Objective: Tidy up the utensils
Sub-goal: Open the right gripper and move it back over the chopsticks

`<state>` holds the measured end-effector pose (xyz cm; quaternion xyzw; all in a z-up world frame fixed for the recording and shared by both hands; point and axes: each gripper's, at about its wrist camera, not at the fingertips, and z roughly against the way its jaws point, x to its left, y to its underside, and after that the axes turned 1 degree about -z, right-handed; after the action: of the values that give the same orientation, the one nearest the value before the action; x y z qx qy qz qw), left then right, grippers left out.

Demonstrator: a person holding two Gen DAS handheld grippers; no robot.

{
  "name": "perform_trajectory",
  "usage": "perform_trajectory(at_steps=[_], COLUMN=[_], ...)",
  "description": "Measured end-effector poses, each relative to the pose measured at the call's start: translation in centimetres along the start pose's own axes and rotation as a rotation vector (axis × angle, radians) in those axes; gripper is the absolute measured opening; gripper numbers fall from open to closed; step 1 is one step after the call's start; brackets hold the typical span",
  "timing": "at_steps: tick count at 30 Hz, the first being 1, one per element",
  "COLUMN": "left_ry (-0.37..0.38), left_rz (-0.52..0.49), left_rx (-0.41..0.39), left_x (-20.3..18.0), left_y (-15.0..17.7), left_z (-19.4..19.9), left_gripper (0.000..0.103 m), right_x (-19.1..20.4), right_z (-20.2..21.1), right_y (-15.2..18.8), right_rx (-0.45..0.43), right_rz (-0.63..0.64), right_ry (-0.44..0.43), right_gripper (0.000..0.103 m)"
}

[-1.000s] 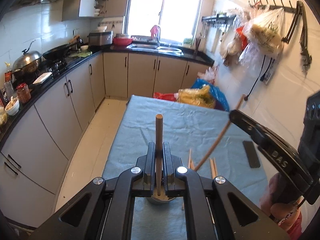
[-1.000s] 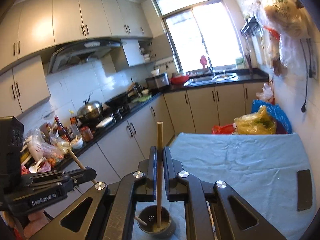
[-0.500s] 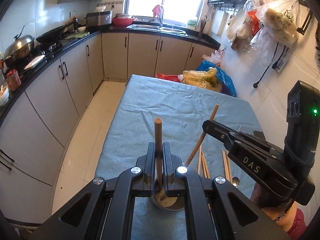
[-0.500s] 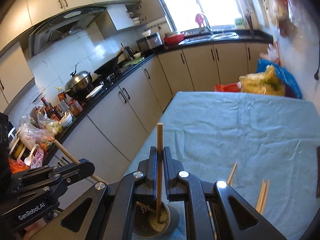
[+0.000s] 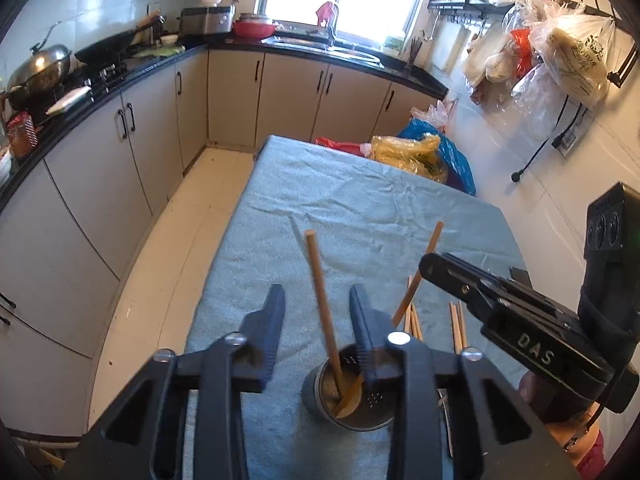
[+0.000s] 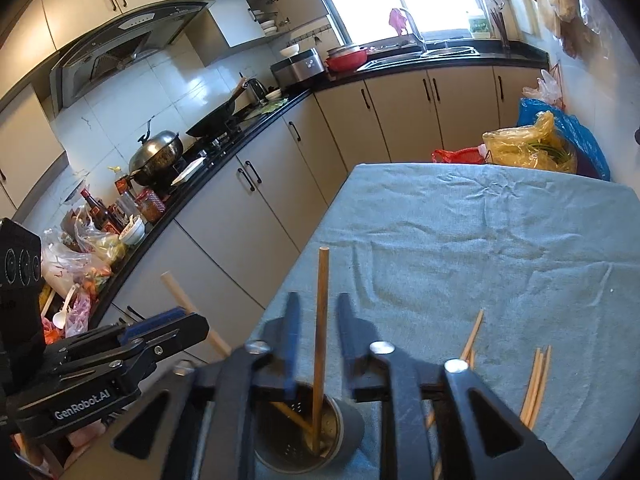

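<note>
Both your grippers are spread open, and neither has hold of anything. The left gripper [image 5: 316, 320] straddles one chopstick [image 5: 322, 304] whose tip rests in the metal holder [image 5: 348, 400]; the pads stand clear of the wood on both sides. The right gripper [image 6: 316, 332] likewise brackets a second chopstick [image 6: 320, 344], upright in that holder [image 6: 304, 432] without touching it. So two sticks stand in the cup, near the bench [image 6: 500, 248] edge at your 6 o'clock.

More loose chopsticks [image 6: 536, 380] lie flat on the blue cloth at about 3 o'clock from the holder, near it.

Watch the withdrawal. The sticks lean, and in my judgement a sideways pull-out could let a pad catch one and lever it out, or tip the cup. The holder looks light and sits on wrinkled cloth, so it may slide or topple if nudged. Lift straight back along the stick's length.

The two grippers are also crowded over the same cup; moving both at once risks a knock between them. When you go for the flat sticks, pressing down could bunch the cloth and drag the holder.
</note>
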<state>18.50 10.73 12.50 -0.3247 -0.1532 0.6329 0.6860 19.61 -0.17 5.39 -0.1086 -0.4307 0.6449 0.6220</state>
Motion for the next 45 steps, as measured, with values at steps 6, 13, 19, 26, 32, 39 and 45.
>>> perform_trajectory(at_steps=[6, 13, 19, 26, 32, 39, 45], left_ry=[0.008, 0.026, 0.079, 0.134, 0.13, 0.117, 0.099], left_rz=[0.009, -0.06, -0.158, -0.231, -0.239, -0.248, -0.244], left_rx=[-0.031, -0.074, -0.071, 0.045, 0.132, 0.188, 0.223], left_x=[0.2, -2.0, -6.0, -11.5, -13.7, -15.0, -16.4], left_y=[0.1, 2.0, 5.5, 8.9, 10.1, 10.5, 10.4], left_z=[1.7, 4.0, 4.3, 0.9, -2.1, -4.3, -6.6], left_gripper=[0.033, 0.033, 0.033, 0.033, 0.033, 0.033, 0.033], right_x=[-0.1, -4.3, -11.1, -19.8, -22.8, -23.0, -22.9], right_z=[2.3, 8.3, 11.1, 10.1, 7.5, 5.3, 5.1], right_y=[0.5, 2.8, 7.4, 12.8, 14.2, 15.1, 15.7], right_rx=[-0.041, -0.108, -0.072, 0.023, 0.072, 0.118, 0.108], right_rz=[0.005, -0.042, -0.128, -0.312, -0.383, -0.364, -0.332], right_ry=[-0.008, -0.004, 0.05, 0.07, 0.015, 0.007, 0.024], right_gripper=[0.028, 0.028, 0.028, 0.028, 0.028, 0.025, 0.003])
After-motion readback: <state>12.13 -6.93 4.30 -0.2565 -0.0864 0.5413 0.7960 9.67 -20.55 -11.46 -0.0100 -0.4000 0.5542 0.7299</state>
